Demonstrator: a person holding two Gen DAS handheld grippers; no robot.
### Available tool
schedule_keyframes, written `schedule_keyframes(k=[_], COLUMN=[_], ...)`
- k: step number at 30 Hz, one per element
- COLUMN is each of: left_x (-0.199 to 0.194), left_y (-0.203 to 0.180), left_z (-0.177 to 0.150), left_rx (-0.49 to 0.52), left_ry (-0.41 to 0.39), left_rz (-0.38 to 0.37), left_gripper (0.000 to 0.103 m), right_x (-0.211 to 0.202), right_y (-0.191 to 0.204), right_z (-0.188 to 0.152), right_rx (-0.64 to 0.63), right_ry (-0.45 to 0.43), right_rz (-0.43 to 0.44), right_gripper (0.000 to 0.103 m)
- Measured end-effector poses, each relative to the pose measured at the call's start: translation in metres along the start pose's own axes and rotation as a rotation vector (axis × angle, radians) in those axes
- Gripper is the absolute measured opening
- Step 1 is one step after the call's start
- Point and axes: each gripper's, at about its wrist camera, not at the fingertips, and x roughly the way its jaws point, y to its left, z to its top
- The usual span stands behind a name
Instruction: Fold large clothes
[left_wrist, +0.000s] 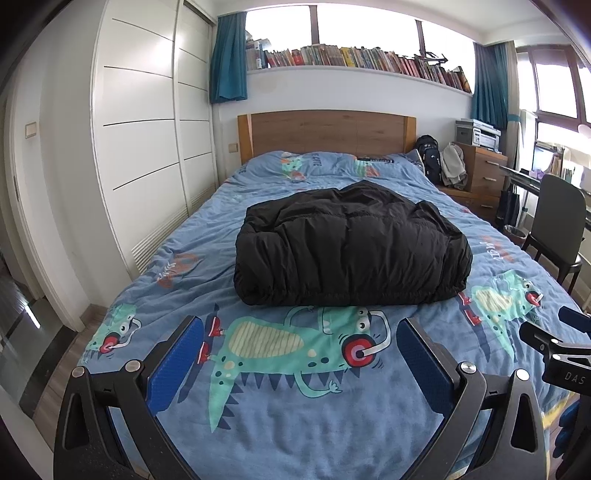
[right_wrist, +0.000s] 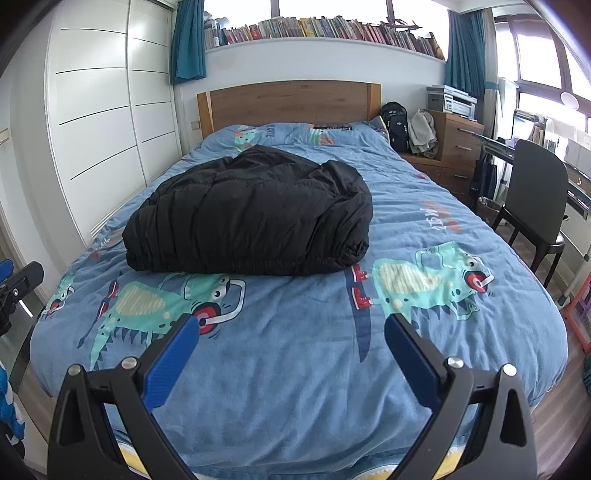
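A black puffy jacket (left_wrist: 351, 243) lies folded into a thick rectangular bundle in the middle of the bed; it also shows in the right wrist view (right_wrist: 251, 214). My left gripper (left_wrist: 301, 328) is open and empty, held above the bed's foot end, well short of the jacket. My right gripper (right_wrist: 291, 325) is open and empty too, above the foot end, to the right of the jacket. The right gripper's body (left_wrist: 554, 347) shows at the right edge of the left wrist view. The left gripper's body (right_wrist: 18, 284) shows at the left edge of the right wrist view.
The bed has a blue dinosaur-print cover (left_wrist: 295, 406) and a wooden headboard (left_wrist: 325, 133). White wardrobe doors (left_wrist: 144, 129) stand to the left. A dark chair (right_wrist: 535, 199), a desk and a wooden drawer unit (right_wrist: 458, 144) stand to the right. A black backpack (right_wrist: 395, 125) leans beside the headboard.
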Motion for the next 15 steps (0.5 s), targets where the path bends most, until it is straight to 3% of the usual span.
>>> schedule_keyframes(k=[15], left_x=[-0.0007], left_y=[0.0009], left_z=[-0.0048], left_rx=[-0.014], left_ry=[0.013], left_rz=[0.007], left_gripper=[0.102], right_x=[0.0036], right_y=[-0.0020], right_z=[-0.0044], right_rx=[-0.002], right_ry=[0.007], right_rz=[-0.004], right_gripper=[0.101])
